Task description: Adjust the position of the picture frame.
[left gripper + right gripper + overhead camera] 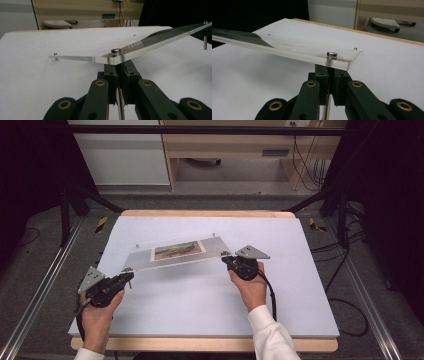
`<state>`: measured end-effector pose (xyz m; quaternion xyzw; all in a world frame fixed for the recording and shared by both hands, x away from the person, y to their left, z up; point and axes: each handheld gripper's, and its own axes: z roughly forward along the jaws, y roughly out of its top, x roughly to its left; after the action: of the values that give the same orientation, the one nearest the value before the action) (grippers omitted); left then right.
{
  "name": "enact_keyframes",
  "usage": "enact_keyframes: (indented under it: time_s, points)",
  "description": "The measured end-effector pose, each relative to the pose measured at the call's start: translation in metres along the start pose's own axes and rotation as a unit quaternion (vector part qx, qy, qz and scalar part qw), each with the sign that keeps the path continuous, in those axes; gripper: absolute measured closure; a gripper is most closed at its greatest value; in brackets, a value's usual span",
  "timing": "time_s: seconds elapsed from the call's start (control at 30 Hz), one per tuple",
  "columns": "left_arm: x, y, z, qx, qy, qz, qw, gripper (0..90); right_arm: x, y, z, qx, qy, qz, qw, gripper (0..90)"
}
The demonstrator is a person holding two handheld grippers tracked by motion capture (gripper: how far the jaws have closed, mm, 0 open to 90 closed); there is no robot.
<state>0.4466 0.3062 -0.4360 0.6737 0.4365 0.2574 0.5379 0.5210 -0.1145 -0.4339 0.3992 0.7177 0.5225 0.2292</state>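
A clear acrylic photo frame [175,254] with a small landscape picture [178,249] in its middle hangs tilted over the white table [200,295]. My left gripper [129,276] holds its near left corner and my right gripper [226,259] its near right corner. In the left gripper view the jaws of the left gripper [120,67] are shut under the plate, right below a metal corner cap [115,51]. The right gripper view has the right gripper [331,71] shut the same way beneath another corner cap [332,54]. Whether the far edge touches the table I cannot tell.
The table's wooden edge [205,213] runs along the back and front. Aluminium rails [45,280] flank both sides, with cables [345,305] on the floor at the right. Cabinets [125,155] and a wooden desk stand beyond the table.
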Motion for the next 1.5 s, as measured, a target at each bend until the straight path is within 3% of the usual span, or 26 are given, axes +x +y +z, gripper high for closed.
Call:
enact_keyframes:
  time_s: [0.37, 0.6, 0.83, 1.17, 1.5]
  points:
    - [-0.025, 0.018, 0.042, -0.008, -0.048, 0.022, 0.9985, 82.9, -0.029, 0.001, -0.046, -0.019, -0.041, 0.006, 0.999, 84.6]
    - [-0.044, 0.033, 0.078, -0.01, -0.084, 0.041, 0.9956, 82.9, -0.052, -0.003, -0.075, -0.03, -0.073, 0.018, 0.9967, 84.5]
    - [-0.059, 0.036, 0.1, -0.007, -0.106, 0.055, 0.9928, 82.9, -0.067, -0.014, -0.097, -0.034, -0.1, 0.033, 0.9938, 84.5]
    - [-0.063, 0.033, 0.104, -0.006, -0.108, 0.066, 0.992, 82.7, -0.071, -0.025, -0.101, -0.035, -0.107, 0.043, 0.9927, 84.5]
    - [-0.056, 0.025, 0.102, -0.008, -0.096, 0.06, 0.9935, 82.7, -0.068, -0.028, -0.087, -0.033, -0.106, 0.034, 0.9932, 84.2]
